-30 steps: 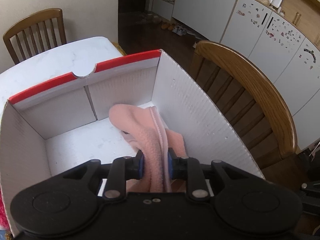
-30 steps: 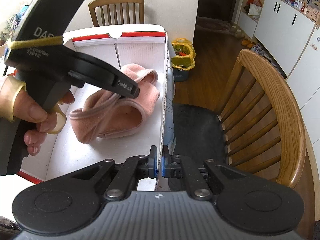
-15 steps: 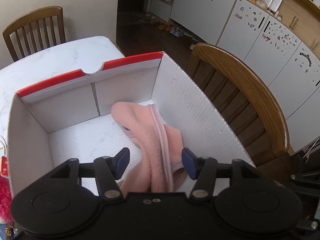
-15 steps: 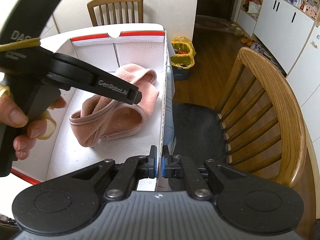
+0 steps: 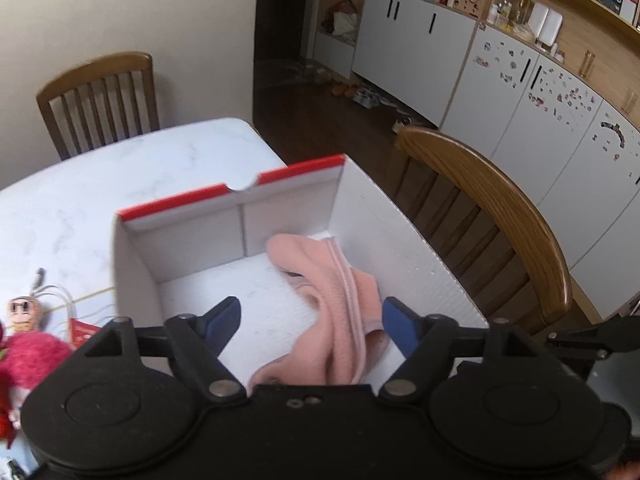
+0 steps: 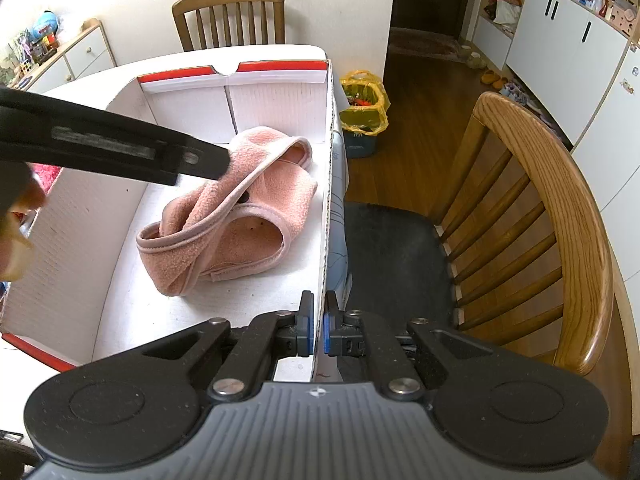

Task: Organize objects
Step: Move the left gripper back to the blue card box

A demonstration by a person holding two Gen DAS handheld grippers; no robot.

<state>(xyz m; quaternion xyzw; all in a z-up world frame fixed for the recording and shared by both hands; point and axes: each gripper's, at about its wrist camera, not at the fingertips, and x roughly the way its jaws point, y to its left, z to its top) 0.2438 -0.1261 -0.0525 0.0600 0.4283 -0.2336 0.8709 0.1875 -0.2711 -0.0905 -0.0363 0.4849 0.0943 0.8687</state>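
Observation:
A pink fleece garment (image 5: 340,300) (image 6: 240,220) lies crumpled on the floor of a white cardboard box (image 5: 400,248) (image 6: 72,240) with a red rim. My left gripper (image 5: 311,312) hovers above the garment. Its jaws are opening, and the blue pads stand well apart on either side of the cloth without touching it. In the right wrist view one of its black fingers (image 6: 192,158) reaches in from the left over the box. My right gripper (image 6: 316,328) is shut on the near end of the box's right wall.
A wooden chair (image 5: 500,200) (image 6: 560,200) stands close to the right of the box. A second chair (image 5: 96,92) is at the table's far end. A pink plush toy (image 5: 28,356) and cables lie on the white table (image 5: 120,168). A yellow bag (image 6: 364,104) sits on the floor.
My left gripper let go of the pink garment, spread its jaws wide and rose back from the box. The garment settled on the box floor. The right gripper kept its hold.

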